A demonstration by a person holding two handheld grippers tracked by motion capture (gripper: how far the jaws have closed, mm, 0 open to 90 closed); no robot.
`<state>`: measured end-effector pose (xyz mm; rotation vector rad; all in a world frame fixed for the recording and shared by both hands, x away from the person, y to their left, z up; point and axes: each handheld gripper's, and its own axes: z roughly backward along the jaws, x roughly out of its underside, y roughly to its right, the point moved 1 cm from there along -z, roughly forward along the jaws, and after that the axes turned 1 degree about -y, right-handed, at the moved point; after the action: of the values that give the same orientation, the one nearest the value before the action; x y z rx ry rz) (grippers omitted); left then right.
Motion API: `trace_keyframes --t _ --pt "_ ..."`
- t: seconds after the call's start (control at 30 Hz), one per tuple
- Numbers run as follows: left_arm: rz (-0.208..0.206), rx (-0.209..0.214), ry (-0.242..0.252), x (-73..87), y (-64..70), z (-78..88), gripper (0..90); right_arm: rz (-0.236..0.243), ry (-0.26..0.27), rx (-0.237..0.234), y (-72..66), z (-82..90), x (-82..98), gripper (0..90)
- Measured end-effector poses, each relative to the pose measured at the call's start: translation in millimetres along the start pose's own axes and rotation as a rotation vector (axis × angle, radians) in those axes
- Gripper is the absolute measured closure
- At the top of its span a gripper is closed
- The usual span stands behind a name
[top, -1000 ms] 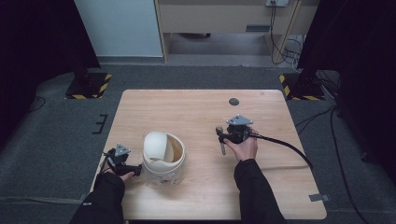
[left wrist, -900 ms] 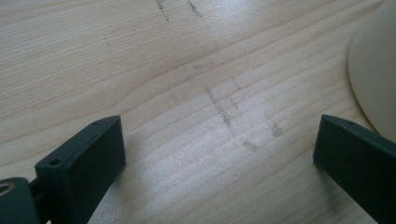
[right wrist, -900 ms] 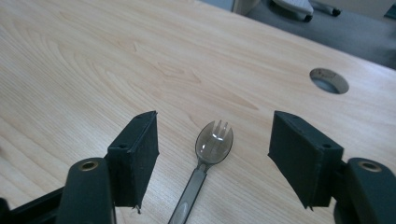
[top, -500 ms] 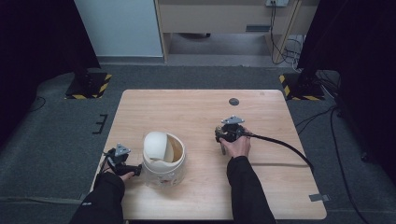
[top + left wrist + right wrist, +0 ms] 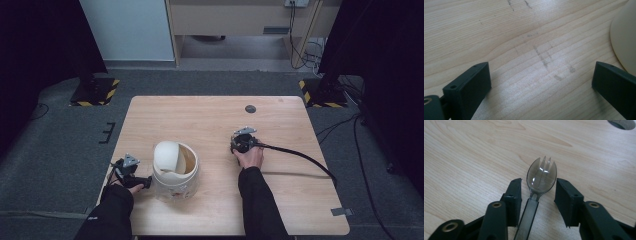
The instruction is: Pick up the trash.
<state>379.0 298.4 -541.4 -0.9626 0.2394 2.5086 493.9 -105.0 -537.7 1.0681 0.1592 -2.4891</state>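
With the right gripper [image 5: 537, 195] low over the table [image 5: 210, 120], its jaws just closing around the smoky plastic spork [image 5: 541, 176] lying flat between them but not yet touching, an off-centre squeeze could flick it away.

A smoke-grey translucent spork [image 5: 541, 178] is lying on the pale, wood-grained surface [image 5: 210, 120], faint dark scuff marks showing on the grain. A cream-coloured bucket [image 5: 175, 170] is standing there too. Both hand-held grippers, left [image 5: 131, 172] and right [image 5: 537, 195], are showing black.
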Motion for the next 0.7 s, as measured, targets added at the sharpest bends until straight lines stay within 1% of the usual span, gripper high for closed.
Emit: trace_keyframes --t 0.2,0.3,0.43,0.5,0.6,0.7 --pt "0.000 0.000 -0.001 -0.1 0.0 0.0 1.4 -0.034 -0.001 -0.017 -2.0 -0.6 -0.4 79.2" --pt "0.000 0.000 -0.001 -0.1 0.0 0.0 1.4 -0.047 -0.005 -0.020 -2.3 -0.5 -0.8 80.2" --pt "0.000 0.001 -0.001 -0.1 -0.1 0.1 1.4 -0.032 -0.011 -0.030 -0.7 1.6 -1.9 80.5" --pt "0.000 0.001 -0.003 -0.4 -0.2 0.4 1.7 -0.028 0.000 -0.041 -0.4 4.5 -3.1 80.5" --pt "0.001 0.002 -0.009 -1.0 -0.9 2.3 5.1 -0.026 0.040 -0.063 1.4 13.8 -7.9 80.5" --pt "0.019 0.013 -0.008 -1.6 -2.1 4.1 8.5 -0.032 0.100 -0.092 6.0 29.6 -16.0 80.5"
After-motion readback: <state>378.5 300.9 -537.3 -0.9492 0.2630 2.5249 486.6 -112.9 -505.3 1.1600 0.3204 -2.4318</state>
